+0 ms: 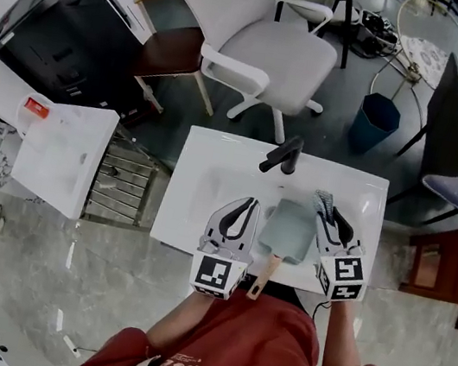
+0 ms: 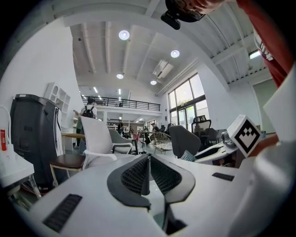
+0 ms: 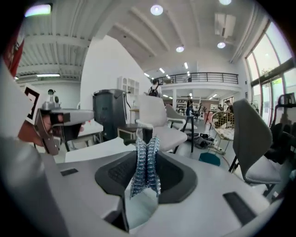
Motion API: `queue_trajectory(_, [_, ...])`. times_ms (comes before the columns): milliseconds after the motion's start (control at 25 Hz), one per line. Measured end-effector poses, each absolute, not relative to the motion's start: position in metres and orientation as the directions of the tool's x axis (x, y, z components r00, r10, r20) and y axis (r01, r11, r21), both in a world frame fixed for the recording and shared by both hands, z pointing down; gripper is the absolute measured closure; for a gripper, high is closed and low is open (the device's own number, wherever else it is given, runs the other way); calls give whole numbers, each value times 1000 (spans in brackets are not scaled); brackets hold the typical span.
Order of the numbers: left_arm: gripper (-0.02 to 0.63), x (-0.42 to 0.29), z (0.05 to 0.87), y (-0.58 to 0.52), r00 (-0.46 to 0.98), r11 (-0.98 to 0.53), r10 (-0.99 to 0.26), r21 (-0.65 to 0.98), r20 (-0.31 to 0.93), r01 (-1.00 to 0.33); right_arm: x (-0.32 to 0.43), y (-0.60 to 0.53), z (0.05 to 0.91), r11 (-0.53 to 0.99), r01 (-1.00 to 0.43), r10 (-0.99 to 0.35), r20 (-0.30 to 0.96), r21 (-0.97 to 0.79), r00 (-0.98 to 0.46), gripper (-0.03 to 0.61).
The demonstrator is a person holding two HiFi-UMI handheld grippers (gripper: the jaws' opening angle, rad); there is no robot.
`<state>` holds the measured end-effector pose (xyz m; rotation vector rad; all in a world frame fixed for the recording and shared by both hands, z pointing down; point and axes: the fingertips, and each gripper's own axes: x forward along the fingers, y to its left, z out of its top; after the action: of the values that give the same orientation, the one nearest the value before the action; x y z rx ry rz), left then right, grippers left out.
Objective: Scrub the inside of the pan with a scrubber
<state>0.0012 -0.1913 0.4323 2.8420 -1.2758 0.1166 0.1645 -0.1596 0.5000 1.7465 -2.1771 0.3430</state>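
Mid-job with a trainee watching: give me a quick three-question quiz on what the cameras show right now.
1. True or false: the right gripper is shut on the scrubber.
2. Pick one: in the head view the pan lies A) on the chair, B) between the two grippers, C) on the floor.
3. Fill in: the left gripper has its jaws ____, with nothing between them.
Key: 1 true; 2 B; 3 shut.

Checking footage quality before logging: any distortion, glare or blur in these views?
Head view: evenly lit, the pale green rectangular pan sharp, frame edges bowed. Left gripper view: fisheye, black corners, ceiling lamps bright. Right gripper view: likewise, silvery mesh scrubber crisp.
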Motion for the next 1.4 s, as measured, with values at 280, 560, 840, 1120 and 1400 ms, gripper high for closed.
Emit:
queue_trajectory(280, [578,2,398,-203,662,-663,-747,18,55,-749,185,-150,410,82,-996,-990,115,46,-76,434])
queue_trajectory(560, [578,-3,376,-215,641,-641,-768,-26,1,-767,202,-141,355,-23,-998,-994,-110,62,16,425])
queue_trajectory(840, [578,-6,375,-216,630,-630,-777,-26,-2,-777,208,-146,347,-36,-999,-993,-116,41,31,425])
queue_trajectory(1120, [578,-8,368,-218,616,-616,-786,-22,-50,-787,209,-151,347,-41,-997,-993,-113,72,33,425])
queue_trajectory(1400, [578,-8,374,-215,619,-619,-785,-10,-13,-785,204,-154,350,-35,-995,-995,-99,96,25,426])
